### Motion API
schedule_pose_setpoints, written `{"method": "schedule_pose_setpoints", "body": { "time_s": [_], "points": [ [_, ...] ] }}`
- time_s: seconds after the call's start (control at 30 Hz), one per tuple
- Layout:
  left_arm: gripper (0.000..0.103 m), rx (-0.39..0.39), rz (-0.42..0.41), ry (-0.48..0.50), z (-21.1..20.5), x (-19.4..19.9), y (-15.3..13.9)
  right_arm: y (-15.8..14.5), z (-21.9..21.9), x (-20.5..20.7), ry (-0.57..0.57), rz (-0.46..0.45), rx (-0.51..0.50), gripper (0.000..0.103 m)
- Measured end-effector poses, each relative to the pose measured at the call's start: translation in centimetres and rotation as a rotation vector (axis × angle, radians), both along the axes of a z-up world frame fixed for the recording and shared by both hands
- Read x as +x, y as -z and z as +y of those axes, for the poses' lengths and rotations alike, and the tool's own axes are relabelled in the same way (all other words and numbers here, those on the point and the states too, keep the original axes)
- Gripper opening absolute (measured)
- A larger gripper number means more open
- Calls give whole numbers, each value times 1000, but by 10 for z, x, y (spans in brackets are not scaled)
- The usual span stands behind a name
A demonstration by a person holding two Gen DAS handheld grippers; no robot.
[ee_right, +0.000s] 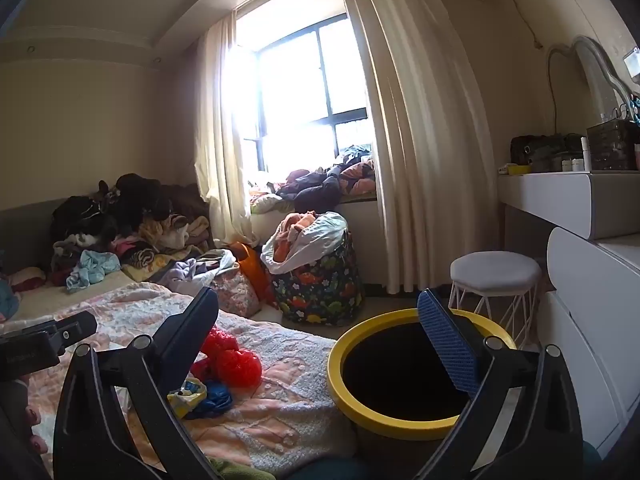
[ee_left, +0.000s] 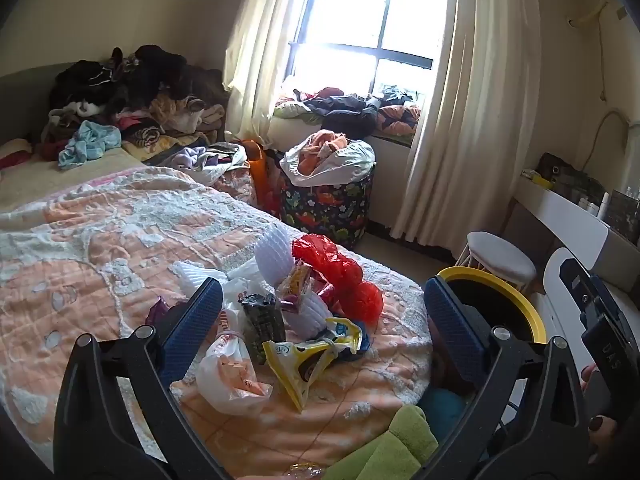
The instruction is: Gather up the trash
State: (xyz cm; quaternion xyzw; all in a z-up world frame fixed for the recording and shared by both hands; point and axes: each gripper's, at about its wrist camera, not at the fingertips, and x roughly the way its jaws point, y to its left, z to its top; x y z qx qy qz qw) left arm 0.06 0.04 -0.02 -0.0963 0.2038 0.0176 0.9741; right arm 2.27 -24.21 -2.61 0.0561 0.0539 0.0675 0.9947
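I'm working in a lived-in bedroom of a home. Under my left jaws lies a bed [ee_left: 100,248] with a peach and white quilt; far ahead of them clothes [ee_left: 132,96] are heaped at its head. Beyond both jaws a curtained window [ee_left: 360,24] has more clothing on its sill. Past my right jaws stand a dinosaur-print laundry bag [ee_right: 320,280], a white stool [ee_right: 494,276] and a dressing table [ee_right: 560,196] with a mirror.
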Motion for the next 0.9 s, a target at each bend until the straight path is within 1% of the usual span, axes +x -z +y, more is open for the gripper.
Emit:
{"method": "schedule_pose_setpoints", "body": {
  "time_s": [0.9],
  "points": [
    [93,-1,-18,1,-2,-1,2,2,1,5,-5,14,1,97]
  ]
}}
